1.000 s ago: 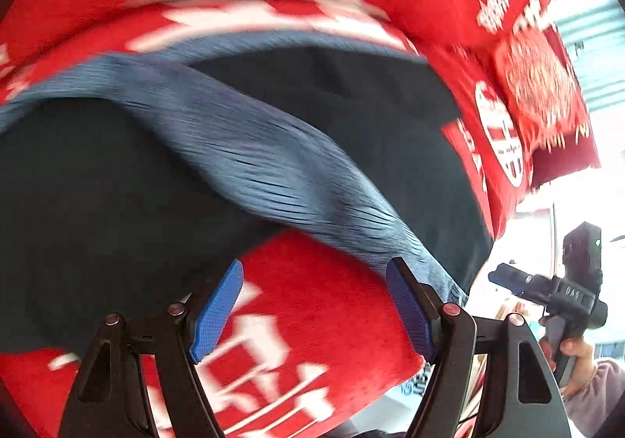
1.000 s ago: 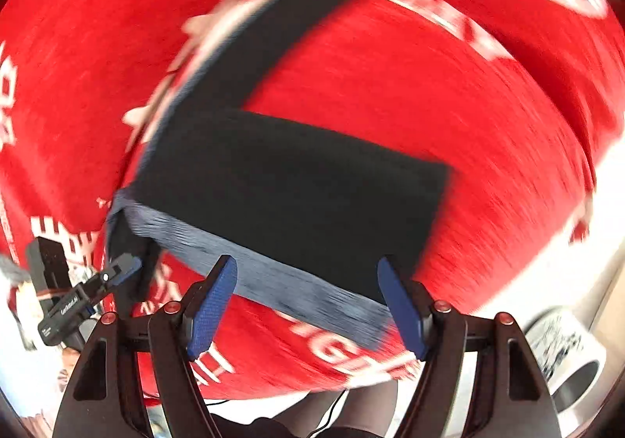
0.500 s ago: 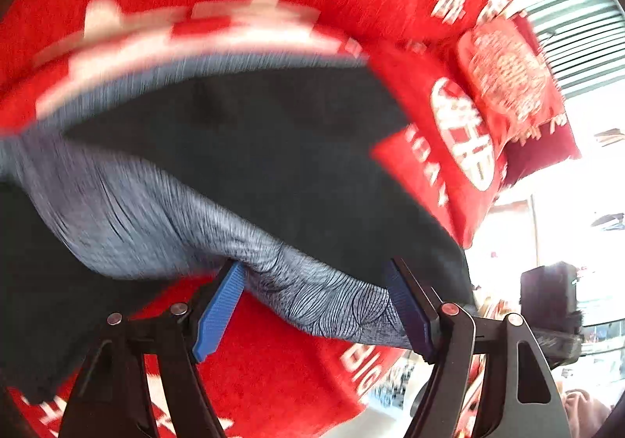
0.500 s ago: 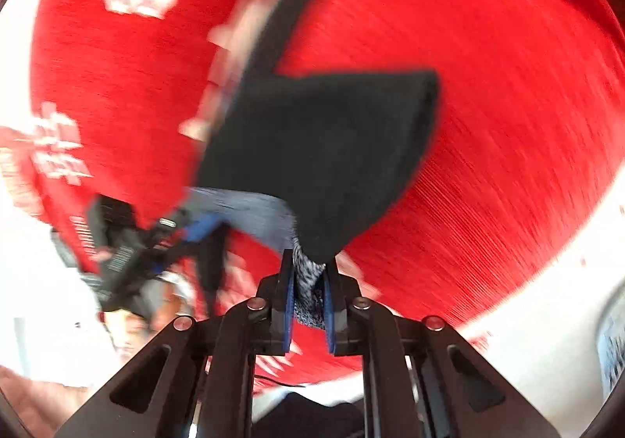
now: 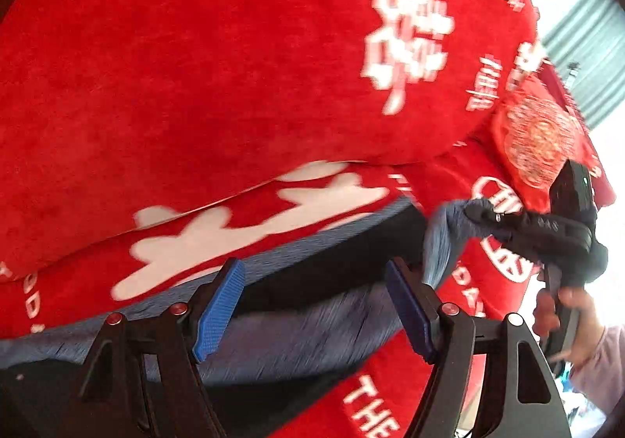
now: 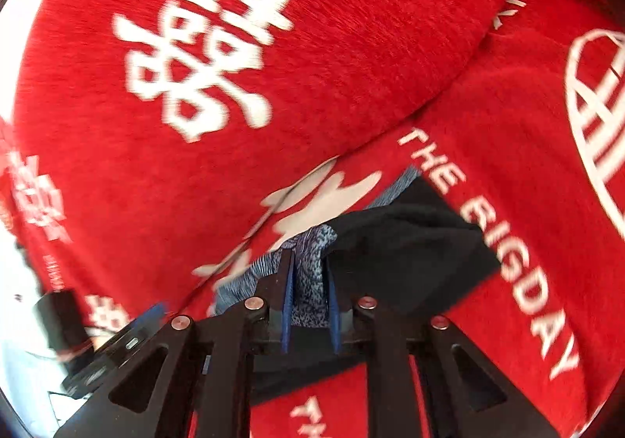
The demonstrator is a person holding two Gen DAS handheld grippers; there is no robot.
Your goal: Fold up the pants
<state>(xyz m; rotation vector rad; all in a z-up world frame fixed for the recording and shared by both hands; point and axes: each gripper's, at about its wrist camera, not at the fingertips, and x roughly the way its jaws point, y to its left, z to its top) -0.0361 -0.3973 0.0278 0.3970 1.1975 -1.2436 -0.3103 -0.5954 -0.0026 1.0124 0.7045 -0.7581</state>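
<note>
The pants [image 5: 304,317] are dark cloth with a blue-grey patterned waistband, lying on a red sofa seat. My left gripper [image 5: 316,309] is open, its blue pads to either side of the waistband, not clamped. My right gripper [image 6: 308,305] is shut on a bunched corner of the pants' waistband [image 6: 308,254], with black cloth [image 6: 410,254] draped to its right. In the left wrist view the right gripper [image 5: 484,217] holds that lifted corner at the right.
A red sofa backrest [image 5: 234,67] with white characters rises just behind the pants. A red round-patterned cushion [image 5: 539,141] lies far right. The seat cover [image 6: 527,203] carries white lettering. A hand [image 5: 566,317] grips the right tool.
My right gripper, shut on the waistband corner, has carried it toward the backrest, folding the pants over. My left gripper stays open and has moved forward over the waistband.
</note>
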